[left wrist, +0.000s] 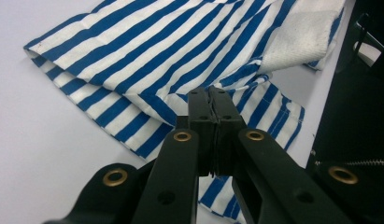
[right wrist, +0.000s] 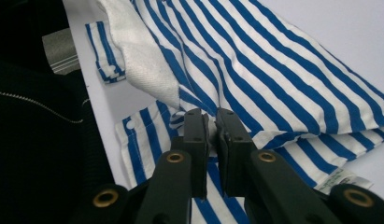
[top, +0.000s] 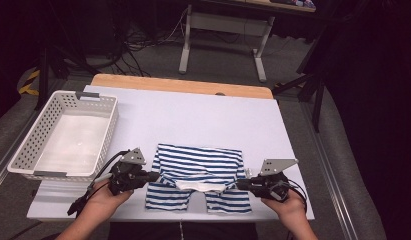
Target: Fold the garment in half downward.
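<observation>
Both jaws pinched shut on the blue-and-white striped cotton shirt (top: 198, 177), left gripper (top: 152, 176) at nine o'clock, right gripper (top: 241, 184) at three, its fold running between them.

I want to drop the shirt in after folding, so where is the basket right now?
In the high view the white basket sits at the table's left edge, left of the striped shirt and just beyond the left gripper.
</observation>
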Tool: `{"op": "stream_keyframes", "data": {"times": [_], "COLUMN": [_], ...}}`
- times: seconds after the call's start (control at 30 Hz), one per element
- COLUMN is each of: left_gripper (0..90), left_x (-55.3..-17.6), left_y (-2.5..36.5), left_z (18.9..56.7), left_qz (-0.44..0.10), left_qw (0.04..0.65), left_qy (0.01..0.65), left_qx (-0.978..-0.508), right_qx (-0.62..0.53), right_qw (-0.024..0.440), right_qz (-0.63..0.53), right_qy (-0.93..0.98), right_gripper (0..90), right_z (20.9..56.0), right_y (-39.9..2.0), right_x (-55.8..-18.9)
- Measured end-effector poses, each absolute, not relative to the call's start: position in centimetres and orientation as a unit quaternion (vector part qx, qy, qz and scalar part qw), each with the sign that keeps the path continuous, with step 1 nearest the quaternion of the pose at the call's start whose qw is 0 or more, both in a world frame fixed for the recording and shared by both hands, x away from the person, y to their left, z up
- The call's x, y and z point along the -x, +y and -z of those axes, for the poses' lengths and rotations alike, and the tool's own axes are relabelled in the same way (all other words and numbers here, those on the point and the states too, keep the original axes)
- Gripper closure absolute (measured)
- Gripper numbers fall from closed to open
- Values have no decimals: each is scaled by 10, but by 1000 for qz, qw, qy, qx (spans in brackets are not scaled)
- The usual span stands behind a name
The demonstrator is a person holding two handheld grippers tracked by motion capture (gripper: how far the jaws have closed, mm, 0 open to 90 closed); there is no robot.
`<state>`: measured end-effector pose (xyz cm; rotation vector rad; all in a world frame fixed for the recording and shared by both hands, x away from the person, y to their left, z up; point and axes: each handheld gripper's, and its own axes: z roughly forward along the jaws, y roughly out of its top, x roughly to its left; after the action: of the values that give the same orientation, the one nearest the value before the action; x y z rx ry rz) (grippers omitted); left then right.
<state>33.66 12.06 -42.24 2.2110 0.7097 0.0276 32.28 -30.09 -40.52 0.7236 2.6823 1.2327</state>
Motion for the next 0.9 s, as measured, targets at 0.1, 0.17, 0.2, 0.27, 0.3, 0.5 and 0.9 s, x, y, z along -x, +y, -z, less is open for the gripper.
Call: {"op": "stream_keyframes", "data": {"times": [0.1,0.17,0.2,0.27,0.3,0.5,0.9], "left_gripper": [893,884,874,838,816,845,896], "left_x": [-334,-333,-333,-333,-334,-338,-363], "left_y": [120,119,119,120,121,111,85], "left_z": [424,425,424,422,420,422,445], "left_qz": [-2,-2,0,13,15,14,38], "left_qw": [396,395,402,416,421,412,364], "left_qy": [270,251,250,246,245,246,244], "left_qx": [-878,-884,-881,-875,-873,-877,-898], "right_qx": [-233,-232,-234,-235,-237,-236,-217], "right_qw": [45,32,25,22,21,22,12], "right_qz": [-399,-393,-392,-398,-405,-418,-354], "right_qy": [886,889,890,887,883,877,909], "right_gripper": [827,810,790,743,724,756,762], "right_z": [407,409,410,409,408,405,436], "right_y": [-302,-302,-303,-305,-307,-305,-275], "right_x": [-320,-320,-320,-320,-320,-323,-332]}}
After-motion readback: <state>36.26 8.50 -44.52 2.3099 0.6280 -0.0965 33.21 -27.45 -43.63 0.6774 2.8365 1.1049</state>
